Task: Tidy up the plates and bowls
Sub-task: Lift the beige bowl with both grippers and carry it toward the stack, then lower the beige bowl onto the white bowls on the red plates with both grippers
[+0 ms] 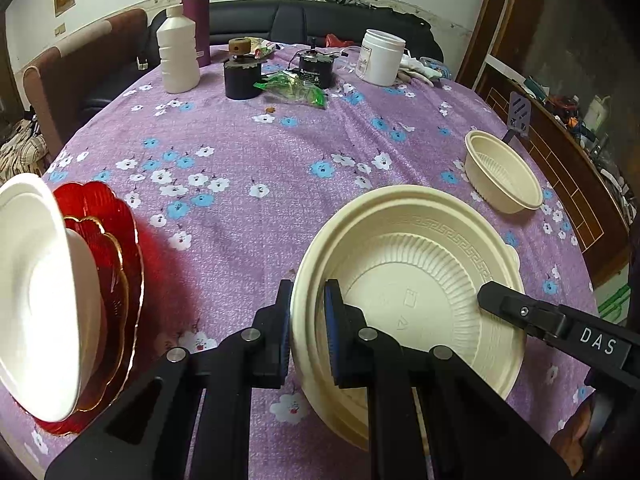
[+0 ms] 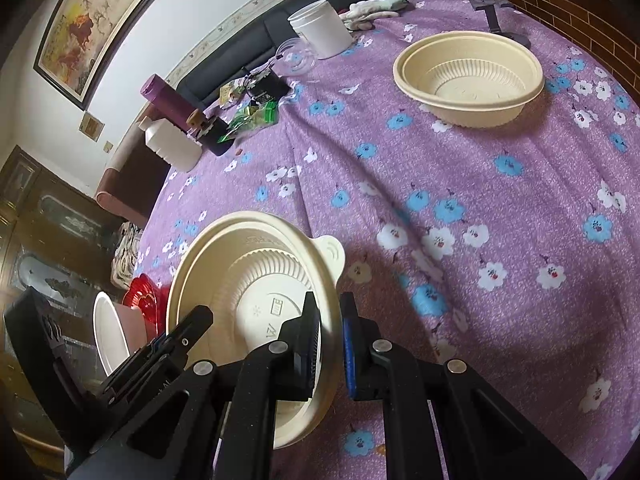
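Left wrist view, from left to right: a white bowl (image 1: 38, 296) sits on stacked red plates (image 1: 110, 240) at the edge of the surface (image 1: 240, 168); then the left tool (image 1: 307, 332) is clamped on the near rim of the large cream bowl (image 1: 420, 280), one pad outside and one inside. On the opposite rim the right tool (image 2: 330, 340) is clamped too. Farther right, well apart, a smaller cream bowl (image 1: 502, 176) stands upright on the purple flowered cloth.
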